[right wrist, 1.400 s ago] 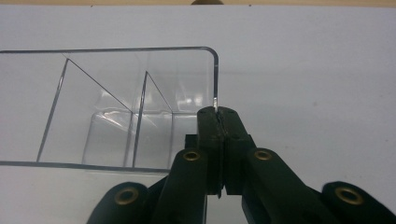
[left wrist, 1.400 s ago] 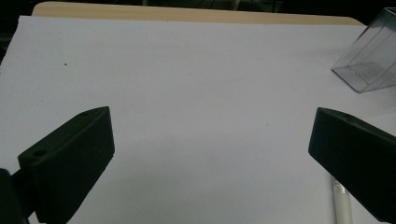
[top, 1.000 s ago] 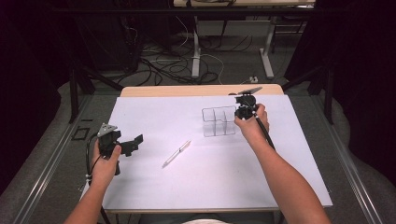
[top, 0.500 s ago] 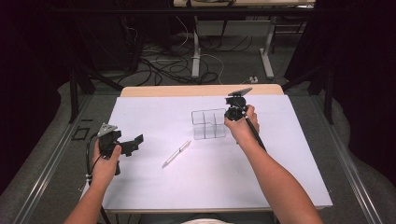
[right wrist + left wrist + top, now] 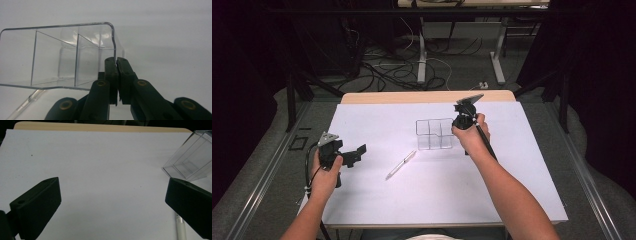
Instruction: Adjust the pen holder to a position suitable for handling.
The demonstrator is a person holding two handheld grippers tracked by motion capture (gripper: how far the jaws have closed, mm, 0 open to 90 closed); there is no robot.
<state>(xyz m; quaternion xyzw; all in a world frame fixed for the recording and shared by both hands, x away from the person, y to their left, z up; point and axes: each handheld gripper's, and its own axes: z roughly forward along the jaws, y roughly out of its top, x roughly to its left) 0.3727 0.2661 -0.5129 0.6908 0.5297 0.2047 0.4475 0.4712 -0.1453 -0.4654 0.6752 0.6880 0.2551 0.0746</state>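
High view: left gripper (image 5: 354, 155) hovers at the white table sheet's (image 5: 377, 210) left edge, jaws wide apart, empty. Pen (image 5: 401, 164) lies mid-sheet, bare sheet around it. Right gripper (image 5: 460, 121) is clamped on the clear divided box's (image 5: 434, 134) right wall, near the far edge.

Clear glossy plastic organizer (image 5: 62, 55), matt white paper sheet (image 5: 532, 165).

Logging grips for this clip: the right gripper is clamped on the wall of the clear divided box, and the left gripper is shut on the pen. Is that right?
Not quite. The right gripper is indeed clamped on the wall of the clear divided box. But the left gripper stands open and holds nothing: the left gripper view shows the pen lying on the white table cover, beside one jaw.
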